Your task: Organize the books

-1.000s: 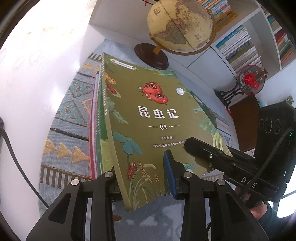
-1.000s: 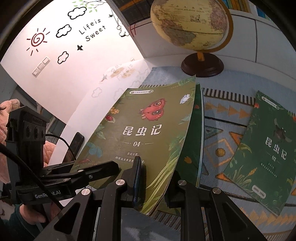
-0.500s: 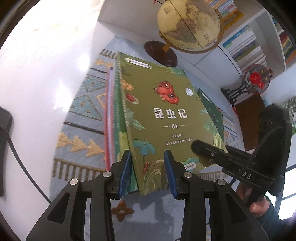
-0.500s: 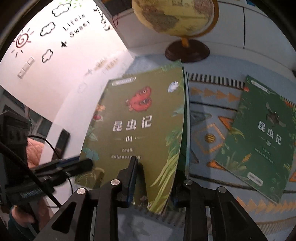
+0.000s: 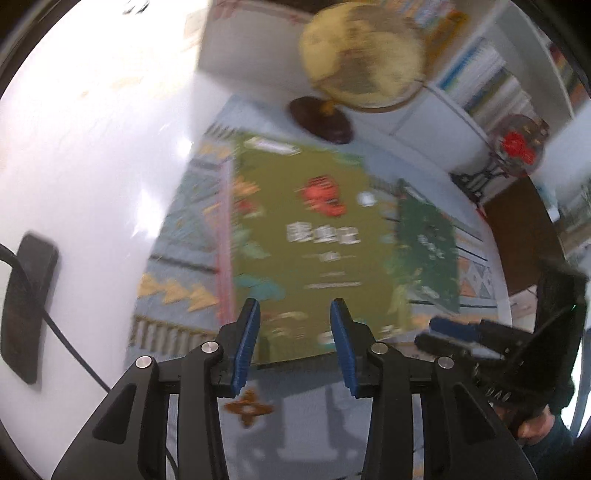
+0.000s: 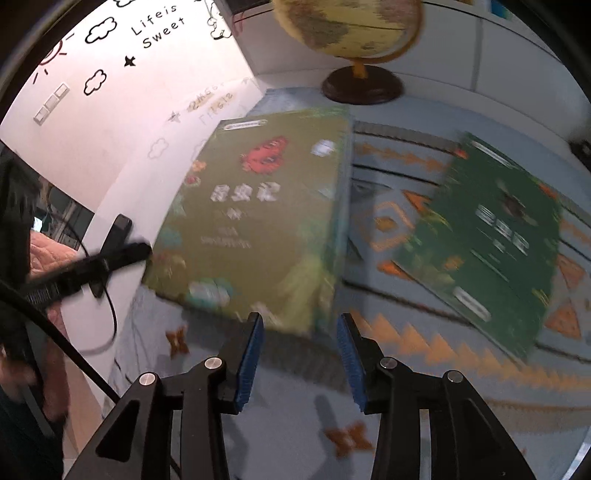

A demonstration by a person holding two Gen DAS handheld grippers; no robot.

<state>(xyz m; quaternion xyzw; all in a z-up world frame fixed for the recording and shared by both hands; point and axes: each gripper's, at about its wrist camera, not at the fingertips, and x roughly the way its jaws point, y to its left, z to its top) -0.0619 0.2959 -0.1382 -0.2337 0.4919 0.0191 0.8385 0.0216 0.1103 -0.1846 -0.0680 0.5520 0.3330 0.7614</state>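
- The left tool (image 5: 293, 332) and the right tool (image 6: 300, 343) both hang above the worktop with blue-padded jaws that have just been opening; each stands apart with nothing pinched, the near edge of the books showing in the gap but no pad pressing on it.
- An olive-green paperback with a red insect on its cover (image 5: 314, 236) lies flat atop a small stack of thin books on the blue patterned cloth (image 6: 424, 354), its near edge just ahead of both tools.
- A second, dark-green paperback (image 6: 491, 240) lies alone on the cloth to the right, well apart from the stack.
- A yellowish desk globe on a dark round base (image 6: 354, 33) stands behind the stack.
- These look like light, floppy softcovers with smooth covers: held by one corner they would likely sag, so a hold on the spine edge, or on two sides at once, seems soundest.
- Both views are blurred, so the stack's count cannot be told.
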